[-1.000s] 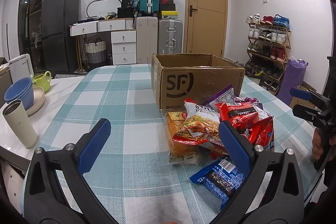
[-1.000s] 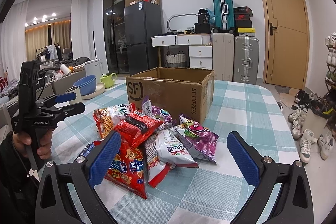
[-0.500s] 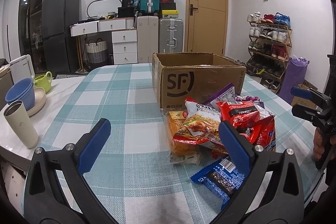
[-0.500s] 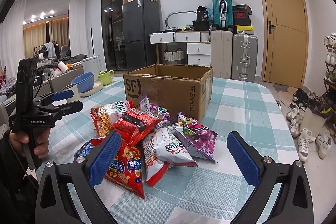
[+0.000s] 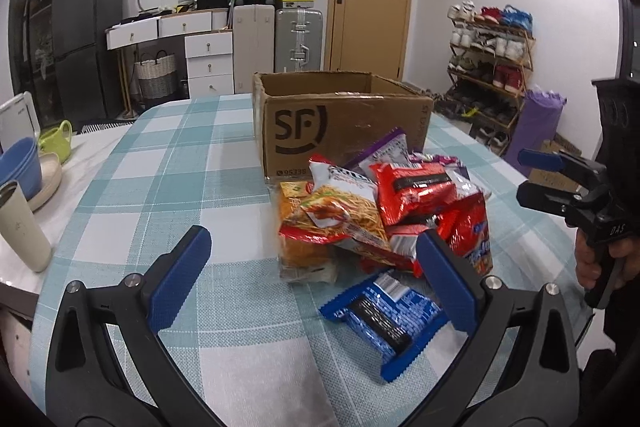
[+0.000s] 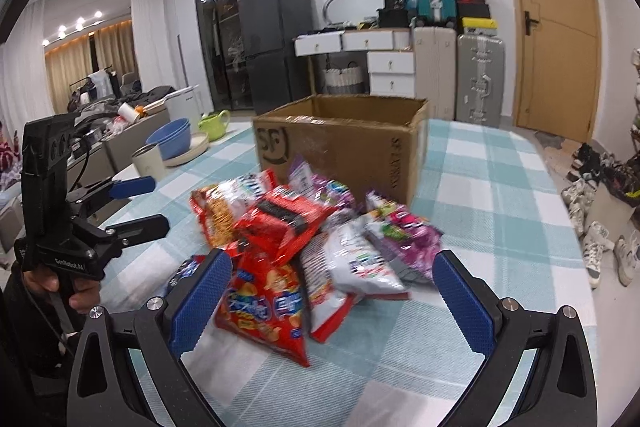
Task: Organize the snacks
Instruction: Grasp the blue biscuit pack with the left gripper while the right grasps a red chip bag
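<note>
Left gripper [image 5: 316, 271] and right gripper [image 6: 332, 293] spread wide, holding nothing. Heap of crinkled foil snack packets [image 5: 384, 211] just ahead of both, touching open brown cardboard box [image 5: 340, 119] beyond

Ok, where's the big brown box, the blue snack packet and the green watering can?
Cardboard box [image 5: 340, 131], left wrist view, on its front wall beside the logo.
Blue snack packet [image 5: 386, 315], left wrist view, on the wrapper's middle.
Green watering can [image 6: 214, 125], right wrist view, on its body.
</note>
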Demonstrator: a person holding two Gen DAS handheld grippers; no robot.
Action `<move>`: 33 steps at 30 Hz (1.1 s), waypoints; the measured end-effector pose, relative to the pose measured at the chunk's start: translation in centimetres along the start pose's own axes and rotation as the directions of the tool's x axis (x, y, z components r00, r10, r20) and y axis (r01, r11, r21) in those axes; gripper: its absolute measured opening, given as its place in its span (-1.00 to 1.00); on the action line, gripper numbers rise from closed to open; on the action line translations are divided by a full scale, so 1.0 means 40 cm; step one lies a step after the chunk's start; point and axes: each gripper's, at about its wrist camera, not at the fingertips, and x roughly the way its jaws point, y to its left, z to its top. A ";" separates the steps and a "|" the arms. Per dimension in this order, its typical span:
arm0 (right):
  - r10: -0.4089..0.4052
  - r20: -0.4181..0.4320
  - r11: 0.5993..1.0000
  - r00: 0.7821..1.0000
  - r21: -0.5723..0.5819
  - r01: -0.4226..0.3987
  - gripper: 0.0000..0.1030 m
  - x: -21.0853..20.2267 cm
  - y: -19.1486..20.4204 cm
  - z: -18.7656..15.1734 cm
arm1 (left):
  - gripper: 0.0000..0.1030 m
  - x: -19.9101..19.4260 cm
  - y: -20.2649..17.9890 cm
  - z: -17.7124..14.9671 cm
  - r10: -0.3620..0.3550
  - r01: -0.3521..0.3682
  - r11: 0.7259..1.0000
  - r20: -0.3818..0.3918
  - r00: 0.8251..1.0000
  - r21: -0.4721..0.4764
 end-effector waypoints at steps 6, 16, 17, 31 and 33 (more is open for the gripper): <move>0.055 -0.071 0.995 0.996 -0.074 -0.060 0.64 0.037 0.080 -0.014 | 0.99 0.015 -0.044 -0.026 -0.031 0.037 0.997 -0.100 0.995 0.063; 0.074 -0.135 0.992 0.988 -0.089 -0.087 0.27 0.092 0.114 -0.035 | 0.82 0.039 -0.056 -0.053 -0.087 0.092 0.996 -0.195 0.977 0.018; 0.076 -0.142 0.992 0.987 -0.087 -0.089 0.25 0.099 0.113 -0.036 | 0.77 0.037 -0.057 -0.053 -0.093 0.098 0.995 -0.201 0.975 0.015; 0.068 -0.205 0.996 0.976 -0.044 -0.078 -0.21 0.139 0.092 -0.049 | 0.69 0.081 -0.073 -0.061 -0.130 0.124 0.992 -0.279 0.952 -0.037; 0.074 -0.178 0.996 0.981 -0.030 -0.081 -0.30 0.120 0.087 -0.051 | 0.69 0.085 -0.070 -0.060 -0.135 0.125 0.991 -0.285 0.949 -0.054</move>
